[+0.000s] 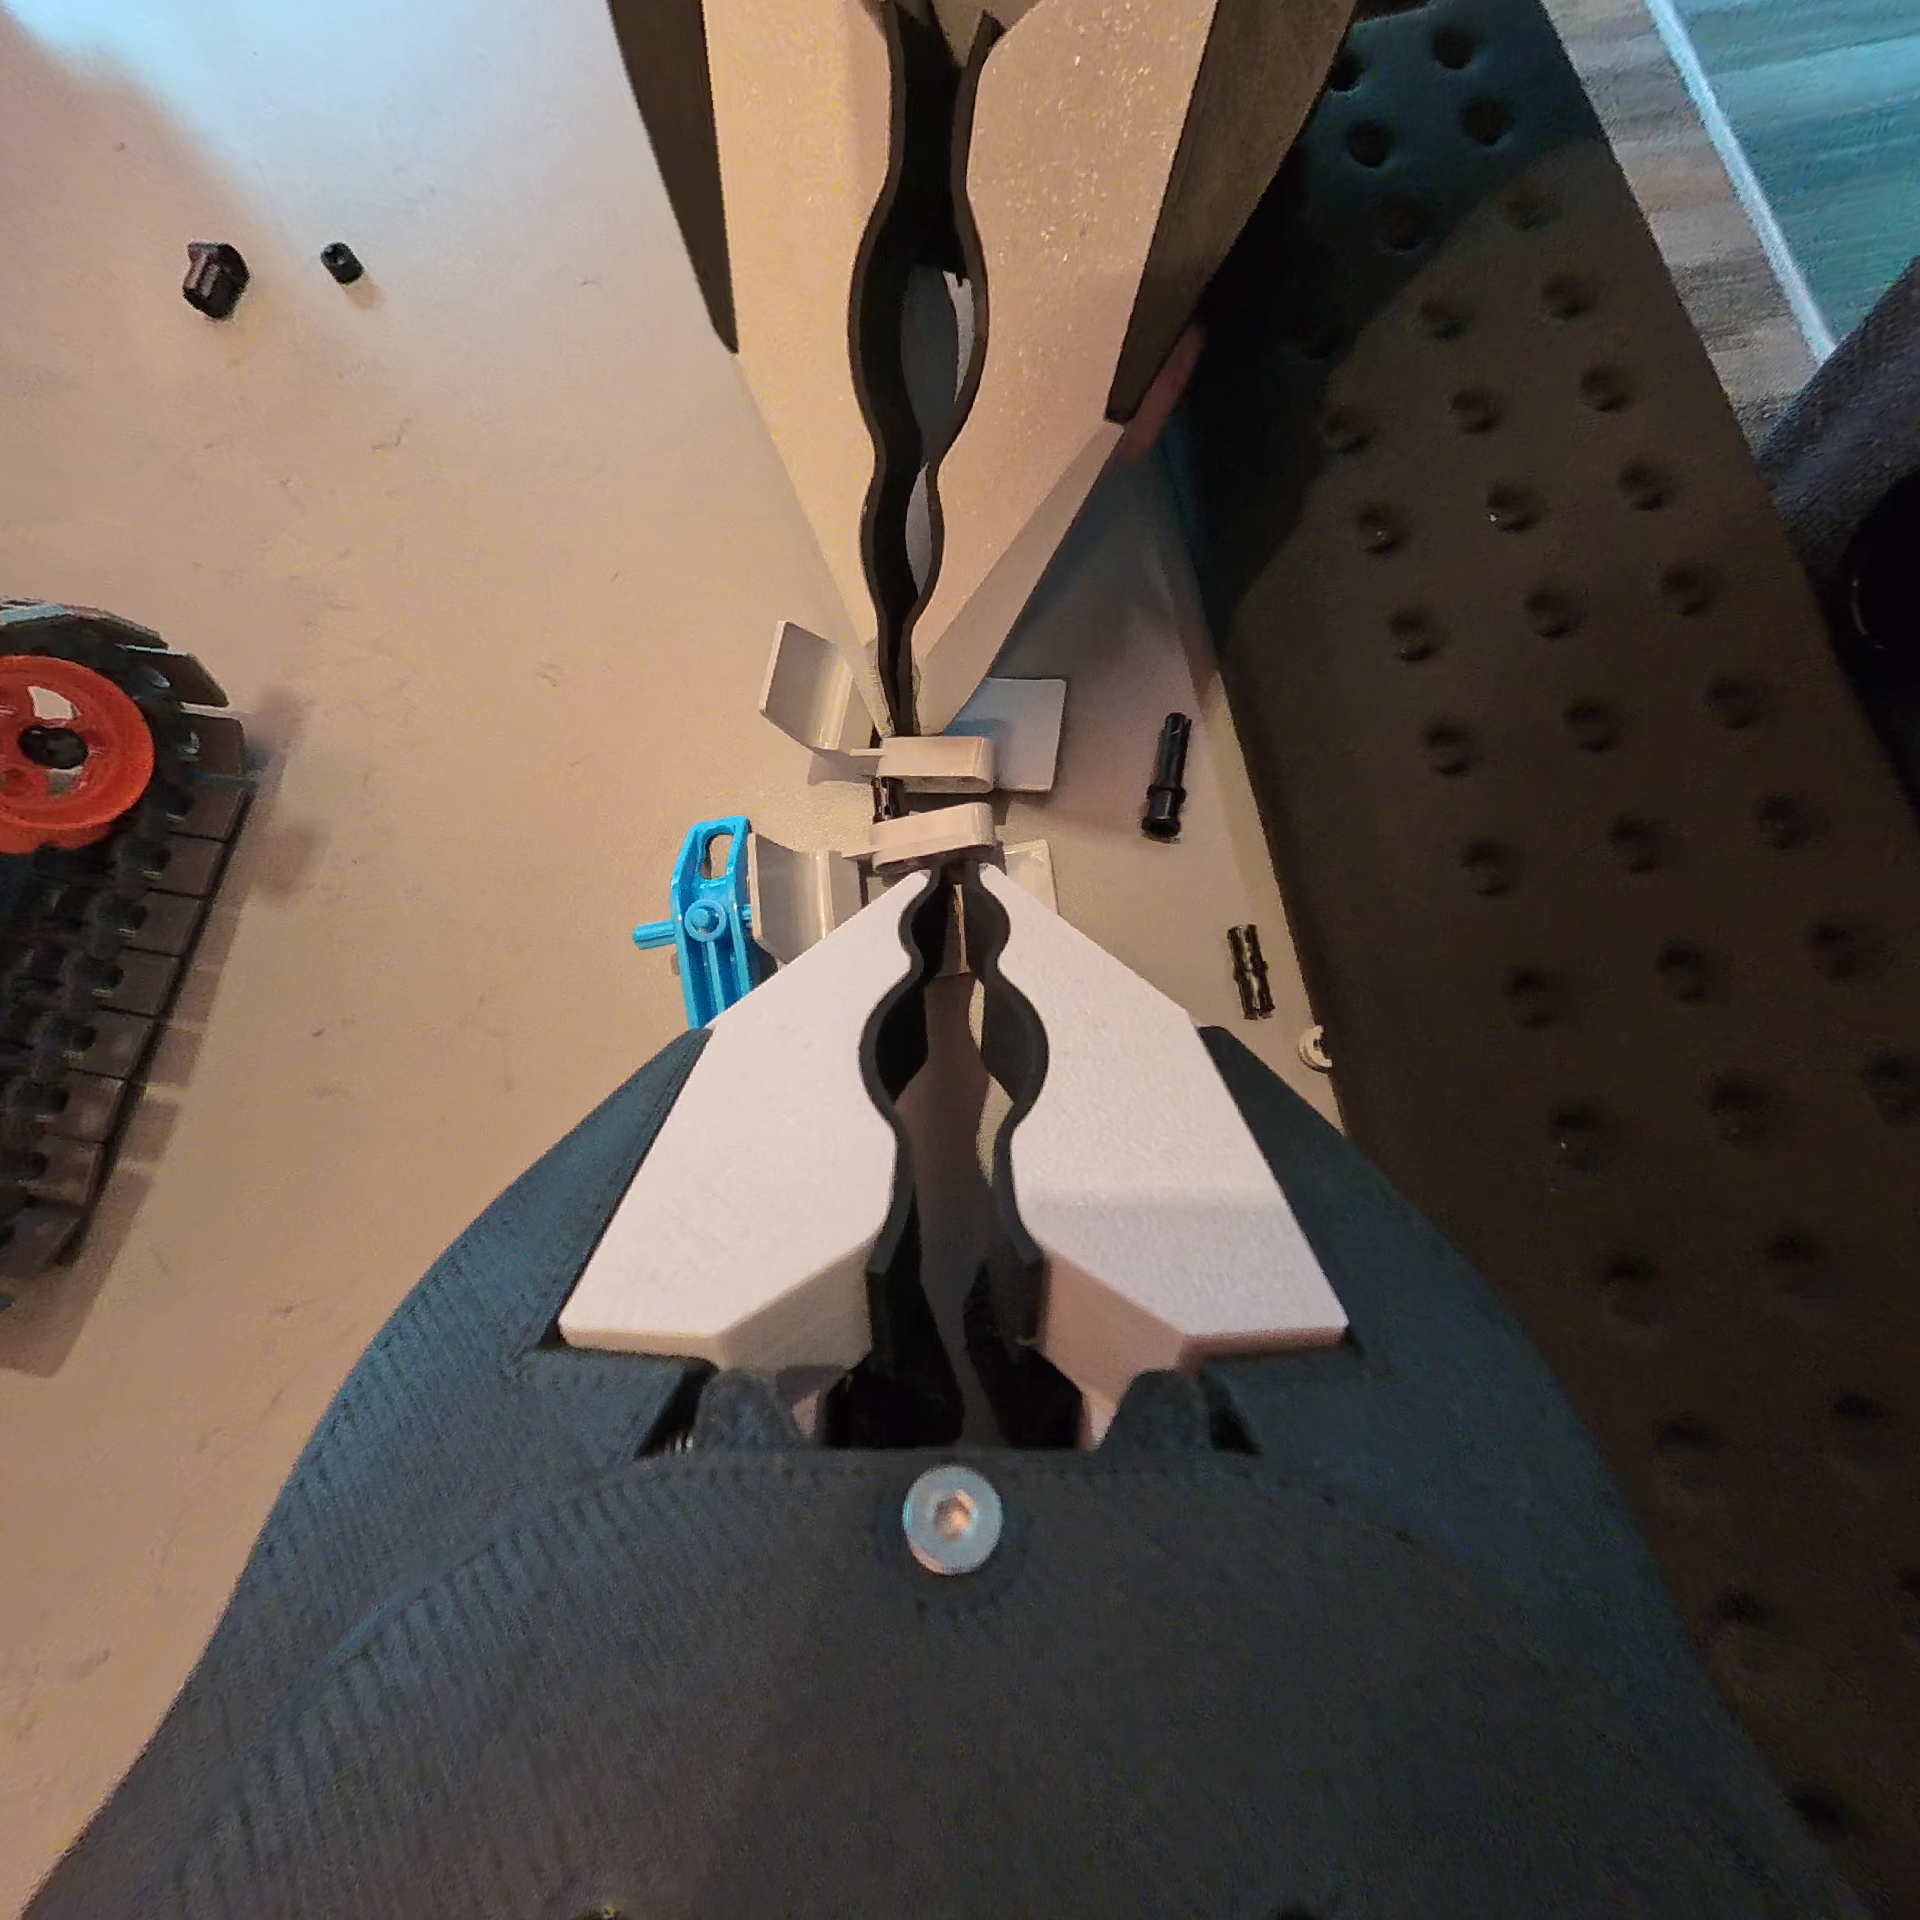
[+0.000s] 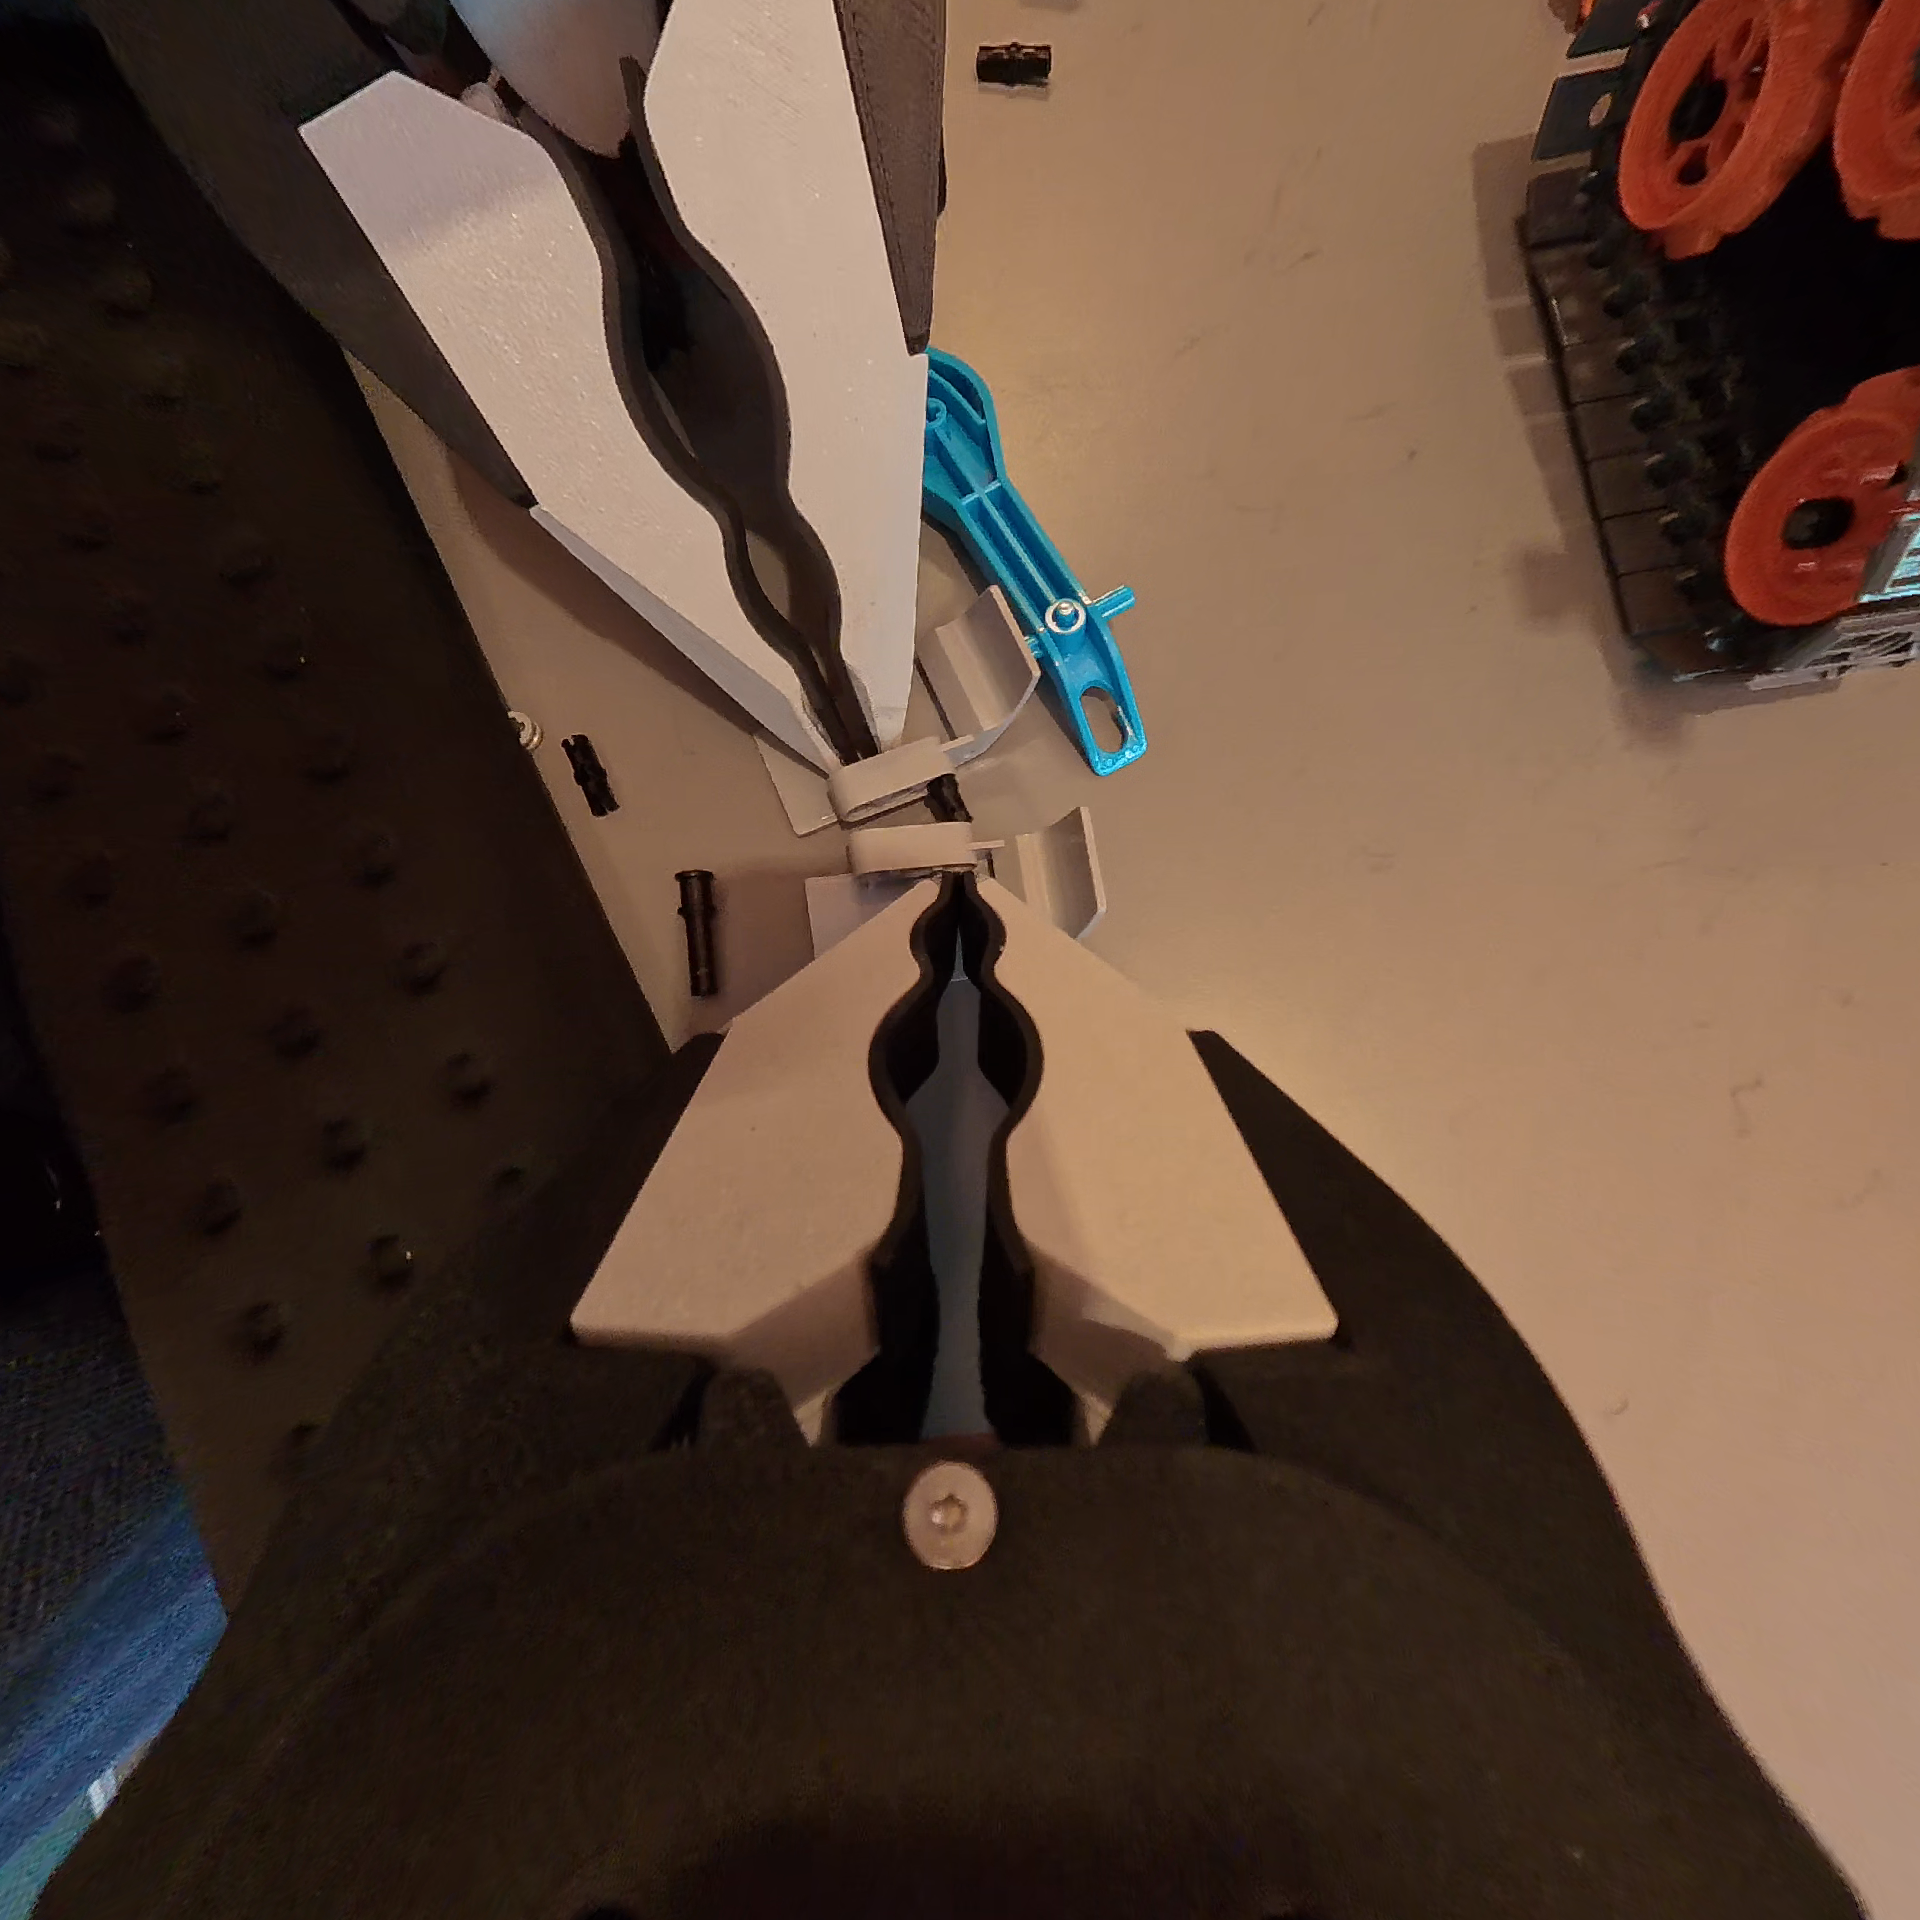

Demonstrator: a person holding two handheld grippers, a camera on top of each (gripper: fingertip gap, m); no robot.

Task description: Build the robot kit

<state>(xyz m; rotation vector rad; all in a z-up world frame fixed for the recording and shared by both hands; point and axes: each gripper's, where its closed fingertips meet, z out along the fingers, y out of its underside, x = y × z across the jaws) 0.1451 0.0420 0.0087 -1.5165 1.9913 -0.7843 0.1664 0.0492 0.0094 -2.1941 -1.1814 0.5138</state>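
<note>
1. Grey plastic in both grips: left gripper (image 1: 940, 883) pinched almost shut on one finned piece (image 1: 920, 831), by the very tips only.
2. Likewise the right gripper (image 2: 956, 883), almost shut on the other finned piece (image 2: 909, 844), again only at the tips.
3. Tip to tip just above the pale table (image 1: 468, 520), with the two finned pieces face to face and slightly apart, and a black axle (image 1: 885, 795) across the gap; depth of seating in either piece not discernible.
4. For a sound hold, judging by such shallow grips: wrists on one axis, no twisting, gentle and even pressure; otherwise likely to slip under any side load.
5. Pose: left pointing forward and down towards the table, right opposed to it and angled a little off the common line.
6. Around: blue lever piece (image 1: 712, 925) just beside the left tips, black pin (image 1: 1164, 774) near on the other side, dark perforated mat (image 1: 1558, 831) along that edge, tracked model (image 1: 83, 883) with orange wheels well apart.
</note>
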